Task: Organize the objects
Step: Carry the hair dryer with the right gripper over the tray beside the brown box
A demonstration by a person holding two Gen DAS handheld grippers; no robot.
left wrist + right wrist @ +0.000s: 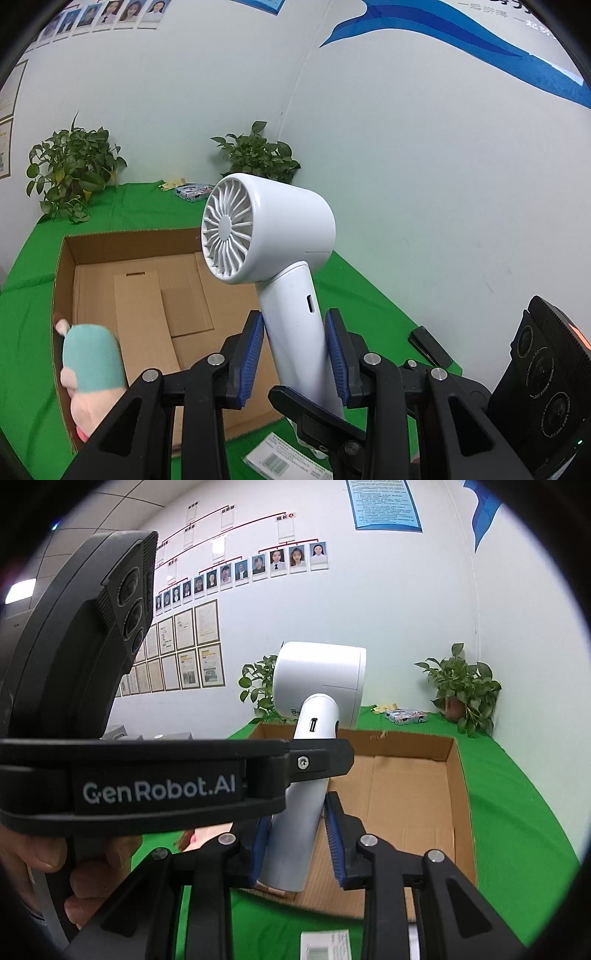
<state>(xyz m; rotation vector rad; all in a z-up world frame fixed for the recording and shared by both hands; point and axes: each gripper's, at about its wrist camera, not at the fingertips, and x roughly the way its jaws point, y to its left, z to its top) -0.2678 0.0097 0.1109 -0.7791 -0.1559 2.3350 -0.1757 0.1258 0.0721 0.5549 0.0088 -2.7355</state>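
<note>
A white handheld fan (269,229) is up in the air, its vaned face turned left over an open cardboard box (64,295). My left gripper (294,321) is shut on the fan's handle, with a blue pad on each side. My right gripper (297,812) is shut on the same handle (291,849), lower down. The left gripper's black body (159,786) crosses the handle higher up in the right wrist view. One black finger of the right gripper (314,417) shows below the left pads. A teal and pink plush toy (88,362) lies in the box's near left corner.
The box (458,794) sits on a green-covered table (517,812) against a white wall corner. Two potted plants (70,173) (258,155) and a small printed pack (194,192) stand at the back. A printed sheet (280,461) lies at the front. A hand (44,856) holds the left gripper.
</note>
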